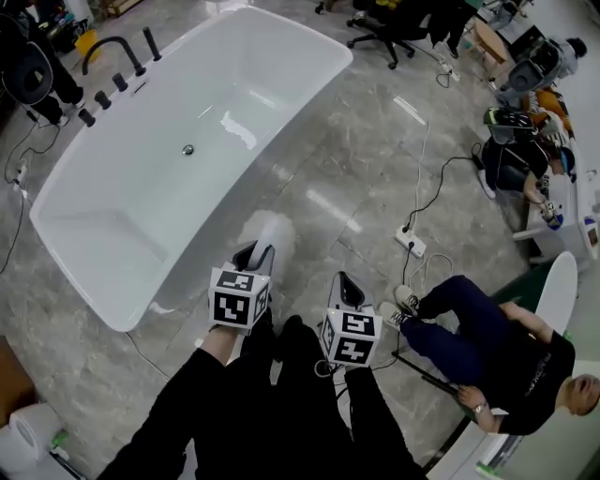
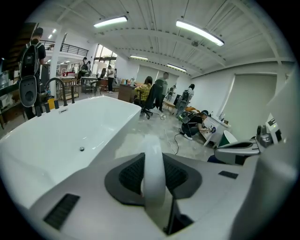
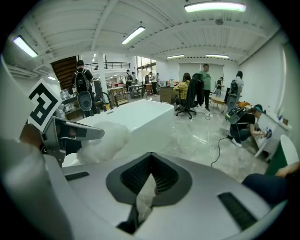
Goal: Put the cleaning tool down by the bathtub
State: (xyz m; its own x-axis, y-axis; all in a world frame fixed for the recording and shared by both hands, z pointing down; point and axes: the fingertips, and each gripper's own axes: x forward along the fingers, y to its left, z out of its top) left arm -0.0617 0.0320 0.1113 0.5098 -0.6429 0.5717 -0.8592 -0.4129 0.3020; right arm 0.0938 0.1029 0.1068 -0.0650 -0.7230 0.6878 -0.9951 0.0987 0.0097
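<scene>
The cleaning tool is white, with a fluffy head and a smooth white handle. My left gripper is shut on that handle and holds the tool above the floor, just off the near right corner of the white bathtub. In the right gripper view the fluffy head sticks out past the left gripper, with the bathtub behind it. My right gripper hangs beside the left one, its jaws together and nothing held.
Black taps stand at the tub's far left rim. A power strip with cables lies on the marble floor to the right. A seated person is close at right, an office chair farther back, and a paper roll at lower left.
</scene>
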